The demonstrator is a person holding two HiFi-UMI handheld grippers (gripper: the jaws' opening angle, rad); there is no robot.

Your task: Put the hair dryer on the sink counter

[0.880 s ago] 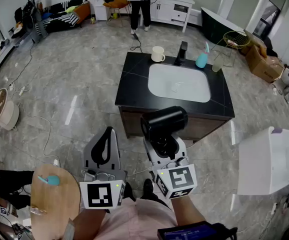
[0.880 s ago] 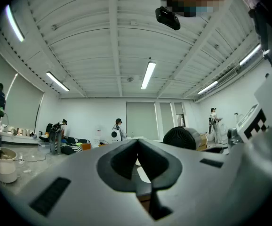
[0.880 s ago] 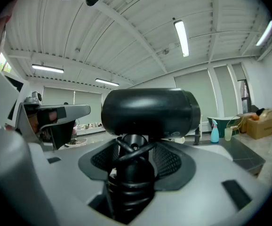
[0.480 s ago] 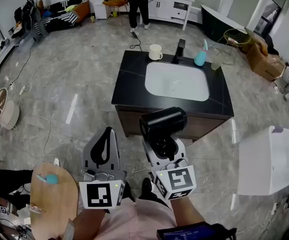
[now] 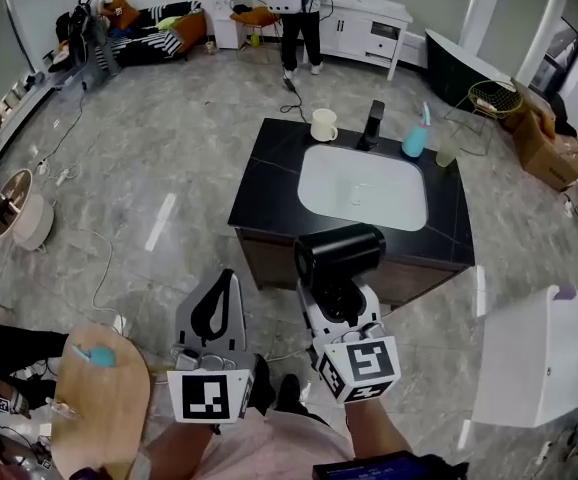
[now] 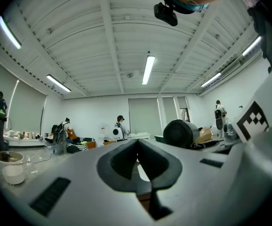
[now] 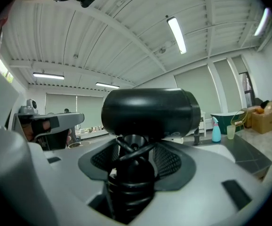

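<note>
A black hair dryer point(image 5: 337, 256) stands upright over the floor, just short of the front edge of the black sink counter point(image 5: 269, 186). My right gripper point(image 5: 335, 303) is shut on its handle. In the right gripper view the dryer's barrel point(image 7: 150, 111) fills the middle, and the handle with its coiled cord point(image 7: 130, 185) sits between the jaws. My left gripper point(image 5: 216, 306) is beside it on the left, shut and with nothing in it. In the left gripper view the left gripper point(image 6: 137, 143) has its tips together, and the dryer's rear grille point(image 6: 180, 133) shows to the right.
On the counter are a white basin point(image 5: 361, 186), a faucet point(image 5: 373, 120), a cream mug point(image 5: 323, 124), a blue spray bottle point(image 5: 414, 140) and a glass point(image 5: 447, 150). A white box point(image 5: 539, 353) stands on the right, a round wooden table point(image 5: 99, 400) at lower left. A person point(image 5: 299, 13) stands at the back.
The head view has shifted a little, so the counter now sits slightly lower and further right. Both grippers keep their pose, and the dryer stays in the right one.
</note>
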